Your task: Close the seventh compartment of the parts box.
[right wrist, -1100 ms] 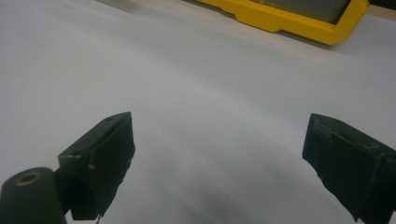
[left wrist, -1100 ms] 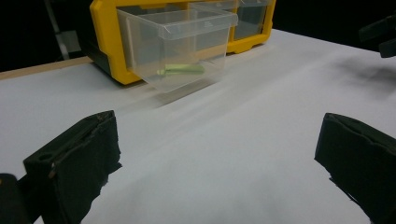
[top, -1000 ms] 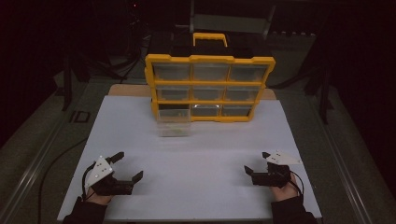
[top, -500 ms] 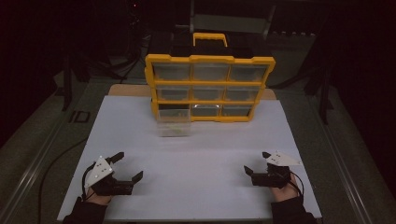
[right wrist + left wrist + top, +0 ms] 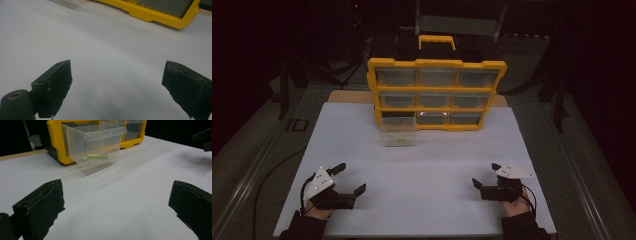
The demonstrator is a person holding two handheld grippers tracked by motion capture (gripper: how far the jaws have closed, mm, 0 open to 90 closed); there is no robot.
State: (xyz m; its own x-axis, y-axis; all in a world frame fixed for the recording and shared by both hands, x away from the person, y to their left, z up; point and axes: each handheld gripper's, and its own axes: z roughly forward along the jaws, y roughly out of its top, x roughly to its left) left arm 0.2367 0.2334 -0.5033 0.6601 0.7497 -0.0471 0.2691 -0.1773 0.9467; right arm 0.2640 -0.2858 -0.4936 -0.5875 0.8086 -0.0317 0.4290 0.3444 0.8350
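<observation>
Left gripper (image 5: 117, 207) over white table (image 5: 130, 195), jaws spread wide, nothing between. Ahead: clear drawer (image 5: 96, 145) pulled out of yellow organizer (image 5: 56, 142), front edge tipped down onto table. Green piece (image 5: 96, 157) lying inside drawer. Other gripper (image 5: 203, 141) at far right edge, well apart.

Green item (image 5: 96, 157) in drawer (image 5: 95, 143), perhaps a stick
</observation>
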